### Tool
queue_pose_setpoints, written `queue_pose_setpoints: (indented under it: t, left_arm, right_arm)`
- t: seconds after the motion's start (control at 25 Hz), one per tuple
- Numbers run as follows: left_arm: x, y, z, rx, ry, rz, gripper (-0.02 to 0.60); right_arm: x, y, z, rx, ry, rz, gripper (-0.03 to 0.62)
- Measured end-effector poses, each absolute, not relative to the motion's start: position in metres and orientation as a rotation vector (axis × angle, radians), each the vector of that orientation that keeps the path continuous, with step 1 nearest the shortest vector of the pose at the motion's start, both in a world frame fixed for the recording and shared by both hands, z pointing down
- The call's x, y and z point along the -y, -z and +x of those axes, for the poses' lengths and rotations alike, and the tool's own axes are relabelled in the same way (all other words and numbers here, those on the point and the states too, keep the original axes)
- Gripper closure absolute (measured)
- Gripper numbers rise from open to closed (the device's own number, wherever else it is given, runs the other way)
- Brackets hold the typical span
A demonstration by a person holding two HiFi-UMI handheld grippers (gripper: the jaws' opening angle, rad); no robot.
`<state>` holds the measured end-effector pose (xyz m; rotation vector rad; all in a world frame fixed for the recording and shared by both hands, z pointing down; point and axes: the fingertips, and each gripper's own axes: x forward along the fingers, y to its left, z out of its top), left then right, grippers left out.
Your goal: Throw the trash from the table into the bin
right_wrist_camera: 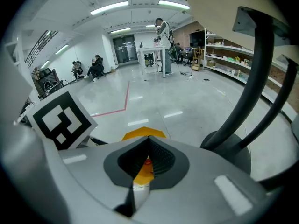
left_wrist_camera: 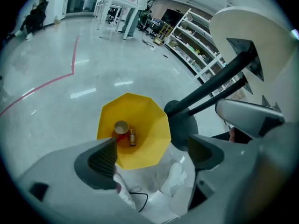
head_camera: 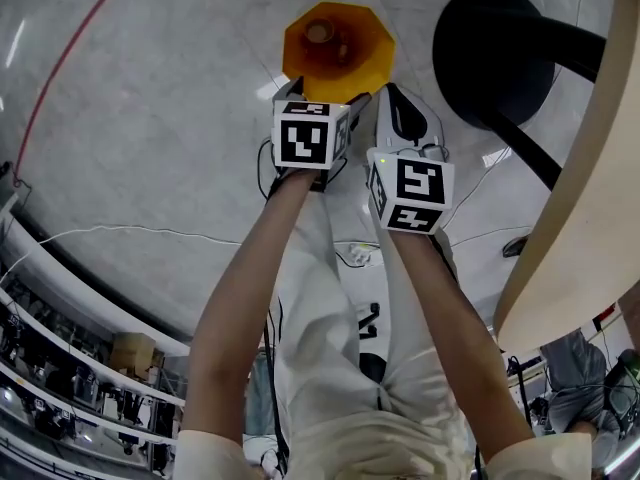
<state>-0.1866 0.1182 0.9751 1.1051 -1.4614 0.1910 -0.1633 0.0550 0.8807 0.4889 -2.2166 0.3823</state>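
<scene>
Left tool (left_wrist_camera: 152, 148): I am holding it over the bin, tilted downward, with its jaws spread wide and nothing between them.
Right tool (right_wrist_camera: 148, 160): I am carrying it just right of the left one, its jaws pressed together on nothing, with only a sliver of yellow showing past the tips.
Bin (left_wrist_camera: 147, 113): it is standing on the floor just beyond both tools, left of the counter's black base (head_camera: 490, 38).
Trash: a paper cup (left_wrist_camera: 121, 127) is lying at the bottom of the bin with a small brown bottle (left_wrist_camera: 132, 136) touching it on the right. Something red is sitting under them that I cannot make out.
Counter (head_camera: 590, 168): it is curving along my right side. I am seeing only its edge and underside, so I cannot tell whether more trash is waiting on top.
Handling: I am judging the cup light and easily crushed, and the bottle stiff, smooth and likely to roll.
Hold: I am planning a gentle pinch across a cup's wall near the rim, and a firmer one across a bottle's middle.
</scene>
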Motion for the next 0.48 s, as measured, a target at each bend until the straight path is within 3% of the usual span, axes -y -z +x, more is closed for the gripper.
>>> queue_pose_setpoints:
  t: [0.12, 0.24, 0.48]
  left_arm:
    - [-0.122, -0.965, -0.193, 1.524, -0.173, 1.065, 0.296]
    - [-0.133, -0.957, -0.200, 1.589, -0.220, 1.022, 0.568]
    - [-0.150, -0.902, -0.198, 1.607, -0.292, 1.063, 0.574]
  right_arm:
    - [-0.058, -0.875, -0.162, 2.224, -0.374, 0.485, 0.586]
    - [-0.064, -0.871, -0.161, 2.230, -0.373, 0.458, 0.586]
    - [-0.077, -0.832, -0.169, 2.266, -0.370, 0.334, 0.586]
